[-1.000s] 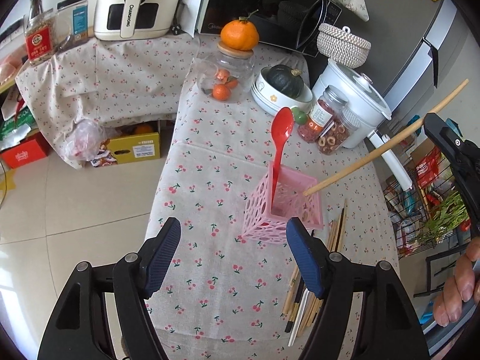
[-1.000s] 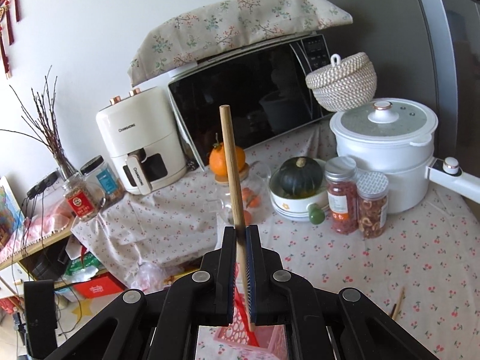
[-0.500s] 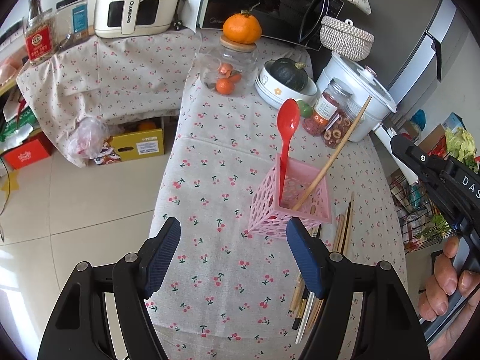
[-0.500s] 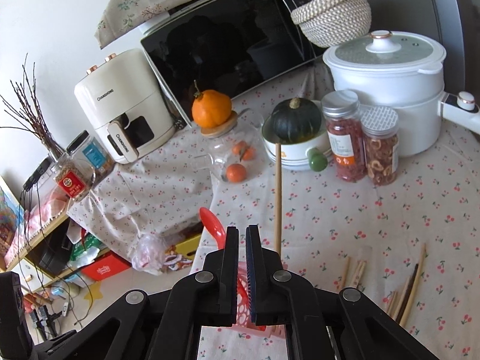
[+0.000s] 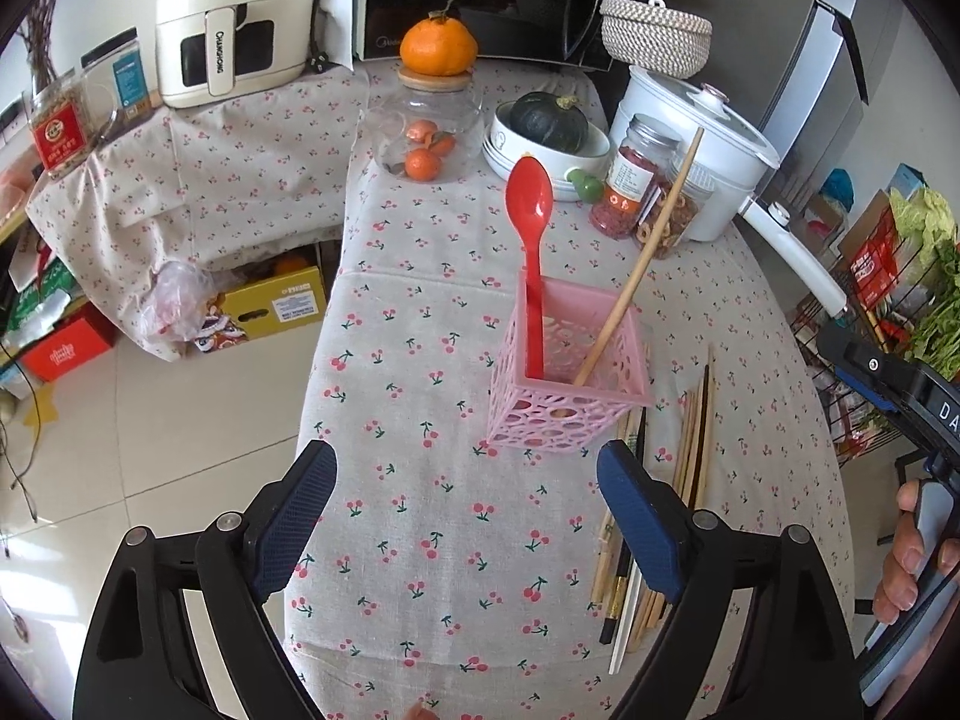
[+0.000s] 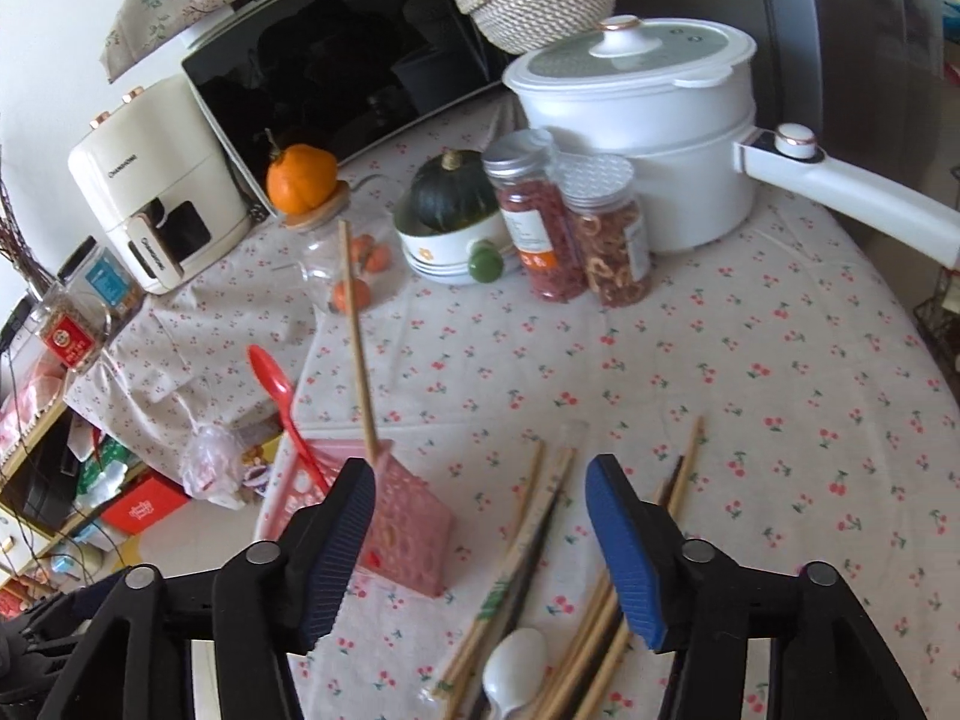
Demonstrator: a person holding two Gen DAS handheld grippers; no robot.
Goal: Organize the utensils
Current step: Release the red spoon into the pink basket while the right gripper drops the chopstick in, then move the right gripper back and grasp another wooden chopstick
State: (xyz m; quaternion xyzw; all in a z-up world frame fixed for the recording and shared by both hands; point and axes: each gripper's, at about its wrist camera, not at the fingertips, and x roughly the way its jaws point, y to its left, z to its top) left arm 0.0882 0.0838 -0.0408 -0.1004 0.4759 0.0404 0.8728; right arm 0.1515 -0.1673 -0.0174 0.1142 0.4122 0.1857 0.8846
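A pink perforated holder (image 5: 570,396) (image 6: 408,516) stands on the cherry-print tablecloth. A red spoon (image 5: 531,204) (image 6: 273,378) and one wooden chopstick (image 5: 642,252) (image 6: 357,336) lean inside it. Loose chopsticks (image 5: 690,450) (image 6: 540,528) and a white spoon (image 6: 516,669) lie on the cloth to the holder's right. My left gripper (image 5: 465,480) hangs just short of the holder, its jaws opening, nothing between them. My right gripper (image 6: 480,480) hovers over the loose chopsticks, jaws opening and touching none of them; it also shows at the left view's right edge (image 5: 888,378).
At the back stand two spice jars (image 6: 576,228), a white pot (image 6: 636,120) with a long handle, a bowl holding a dark squash (image 6: 450,210) and a glass jar topped by an orange (image 5: 438,48). The table edge (image 5: 318,360) drops to a tiled floor with boxes.
The right gripper let go of the wooden chopstick, which now leans in the pink holder. That gripper sank toward the loose chopsticks and opened. The left jaws spread a little wider.
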